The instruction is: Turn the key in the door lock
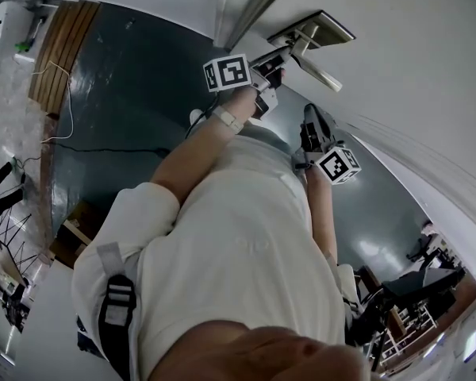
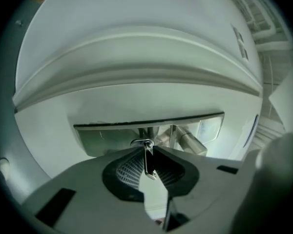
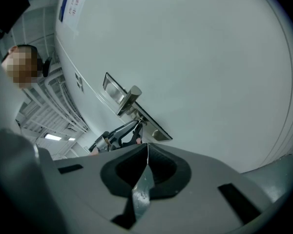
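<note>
1. Head view. Looks down over a white shirt (image 1: pixel 246 236) at a white door (image 1: pixel 428 70) and a dark floor (image 1: pixel 127 94). Finds the left tool (image 1: pixel 271 70) with its tips at the metal plate (image 1: pixel 321 24), just beside the handle (image 1: pixel 321 71). Finds the right tool (image 1: pixel 311 119) lower in the picture, near the door and apart from the plate. Cannot make out the key from here.
2. Left gripper view. Faces the plate head-on. Shows the left tool clamped on the key (image 2: pixel 149 165), its flat head edge-on and upright between the ribbed pads. Shows the key's far end in the lock (image 2: pixel 142 143), set in the plate. Places the handle just right of the key, jutting toward the camera.
3. Right gripper view. Shows the right tool with jaws pressed together and nothing between them, aimed at the door. Catches the left tool (image 3: pixel 118 134) farther off, tips at the key, just below the handle on the plate. Fills the rest with bare door.
</note>
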